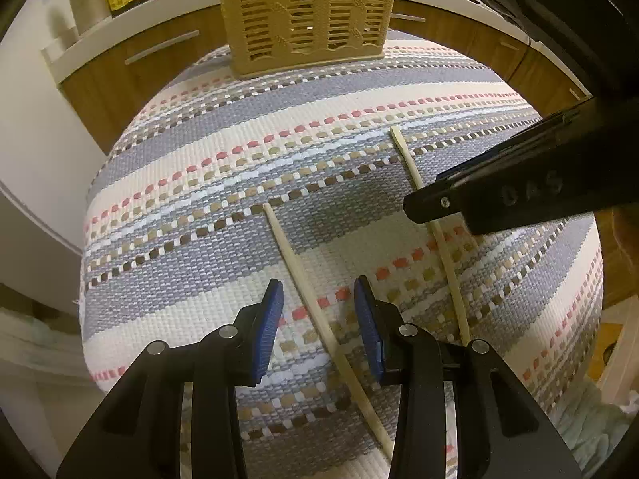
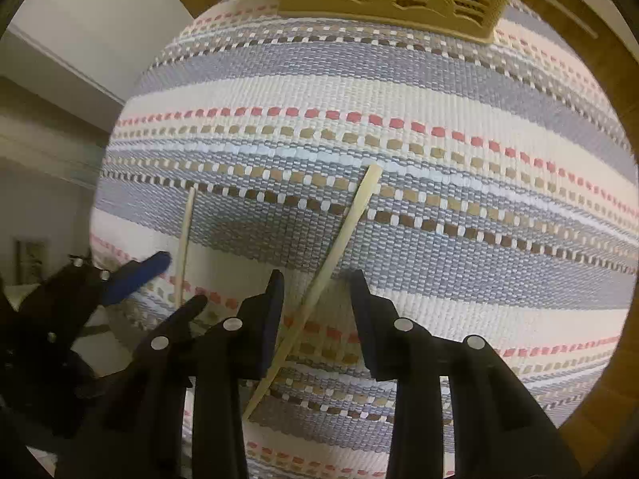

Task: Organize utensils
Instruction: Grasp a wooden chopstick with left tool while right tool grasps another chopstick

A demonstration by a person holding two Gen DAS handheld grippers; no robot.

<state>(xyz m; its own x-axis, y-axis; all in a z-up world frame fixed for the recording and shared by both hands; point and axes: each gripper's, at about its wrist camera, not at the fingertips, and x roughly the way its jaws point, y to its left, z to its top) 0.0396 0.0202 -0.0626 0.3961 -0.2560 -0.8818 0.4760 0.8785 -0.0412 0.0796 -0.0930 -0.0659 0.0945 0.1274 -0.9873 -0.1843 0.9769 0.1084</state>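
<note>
Between my left gripper (image 1: 318, 299) pads lies one chopstick (image 1: 315, 307), jaws apart, not touching it. My right gripper (image 2: 317, 295) also straddles the other chopstick (image 2: 339, 239), apart, no clamp. Both sticks lie on the striped mat (image 1: 207, 183); beige slotted basket (image 1: 307, 12) stands at its far edge.

wrist views down, close, shared striped mat (image 1: 303, 92)

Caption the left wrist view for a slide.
Left gripper open astride a chopstick on a striped mat, slatted utensil basket beyond.
</note>
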